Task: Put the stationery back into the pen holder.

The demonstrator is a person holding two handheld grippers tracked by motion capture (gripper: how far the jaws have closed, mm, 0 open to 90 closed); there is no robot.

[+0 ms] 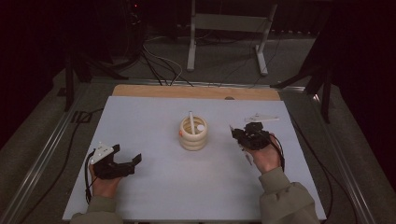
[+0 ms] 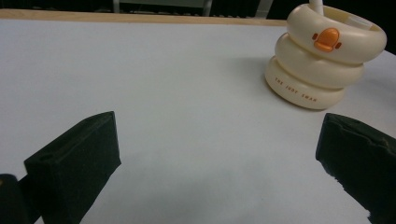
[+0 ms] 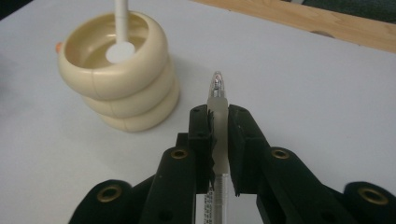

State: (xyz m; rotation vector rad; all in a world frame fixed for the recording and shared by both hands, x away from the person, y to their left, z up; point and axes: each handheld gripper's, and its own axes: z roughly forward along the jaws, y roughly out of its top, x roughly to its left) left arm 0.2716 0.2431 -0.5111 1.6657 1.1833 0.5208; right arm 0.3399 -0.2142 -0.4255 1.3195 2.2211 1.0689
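A cream holder made of three stacked rings (image 1: 193, 134) stands at the middle of the white table top (image 1: 154, 182), with an orange beak on its side (image 2: 326, 39). Two white pens rest inside it (image 3: 121, 28). My right gripper (image 3: 218, 112) is shut on a white pen (image 3: 217, 95) whose clear tip points past the jaws, to the right of the holder (image 3: 119, 70). In the high view the right gripper (image 1: 236, 132) sits just right of the holder. My left gripper (image 1: 126, 156) stands open at the front left, nothing between its fingers (image 2: 77, 163).
A wooden strip (image 1: 196, 92) runs along the table's far edge. Cables and a metal stand's legs (image 1: 226, 42) lie on the floor beyond. Metal rails (image 1: 42, 149) flank the table.
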